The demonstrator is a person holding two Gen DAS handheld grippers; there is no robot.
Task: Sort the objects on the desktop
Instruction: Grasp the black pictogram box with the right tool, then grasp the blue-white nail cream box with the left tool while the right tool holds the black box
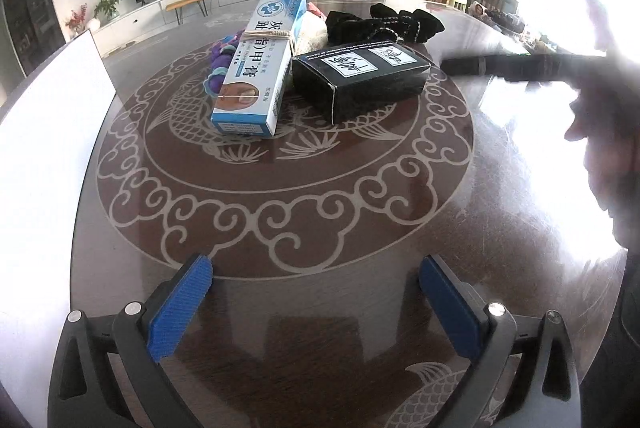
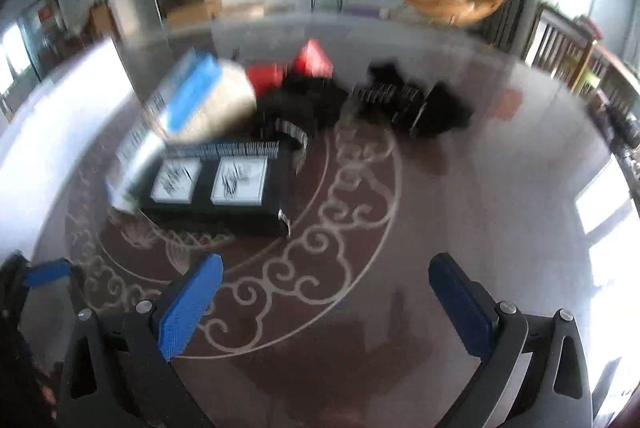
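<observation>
Right now both my left fingers (image 1: 316,270) and right fingers (image 2: 326,268) are spread apart, holding nothing, low over the dark round glass worktop (image 1: 320,228) with its pale scrollwork. From the left view, the long blue-and-white cardboard tube box (image 1: 260,68) lies at 11 o'clock, and the black rectangular box with white labels (image 1: 360,78) sits just beside it at 12 o'clock. Behind them at 1 o'clock is a heap of black fabric (image 1: 384,22). A white board (image 1: 48,132) stands at 9 o'clock.
</observation>
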